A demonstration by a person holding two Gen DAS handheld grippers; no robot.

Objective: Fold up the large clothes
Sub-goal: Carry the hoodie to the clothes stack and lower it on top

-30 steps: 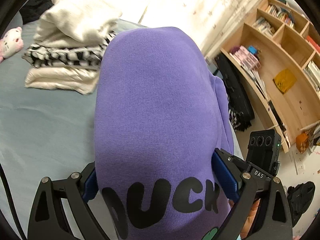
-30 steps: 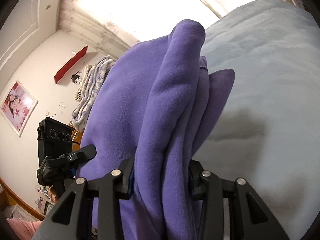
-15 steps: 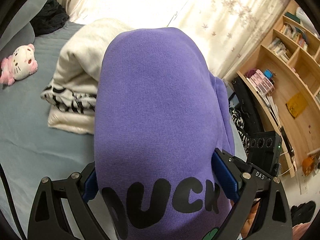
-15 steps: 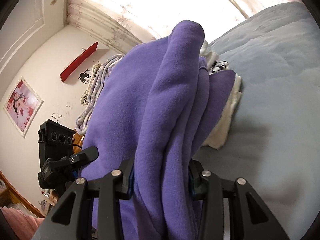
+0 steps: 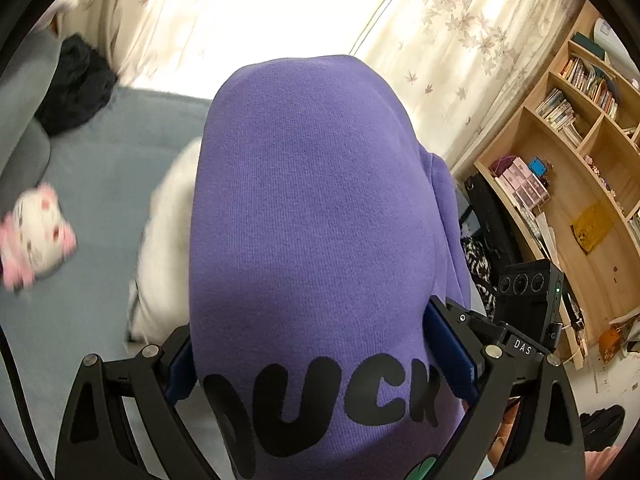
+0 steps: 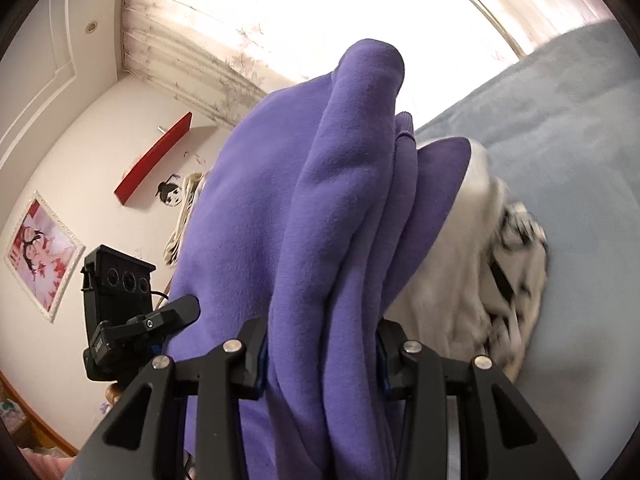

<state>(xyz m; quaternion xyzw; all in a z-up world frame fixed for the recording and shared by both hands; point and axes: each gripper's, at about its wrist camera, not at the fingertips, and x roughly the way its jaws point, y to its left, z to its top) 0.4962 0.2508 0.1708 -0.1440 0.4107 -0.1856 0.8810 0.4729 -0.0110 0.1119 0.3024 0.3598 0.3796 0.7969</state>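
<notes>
Both grippers, left gripper (image 5: 320, 364) and right gripper (image 6: 322, 354), stay clamped on the folded purple sweatshirt (image 5: 312, 220), now closing over the stack of folded clothes (image 6: 472, 280) — drop-off looks imminent.

Your left hand-held gripper (image 5: 320, 356) is matte black, with triangular cut-out finger frames, silver screw heads and blue pads (image 5: 448, 354); white "DAS" lettering marks its right side. Your right hand-held gripper (image 6: 320, 354) has the same black frames, silver screws and blue-edged pads.
</notes>
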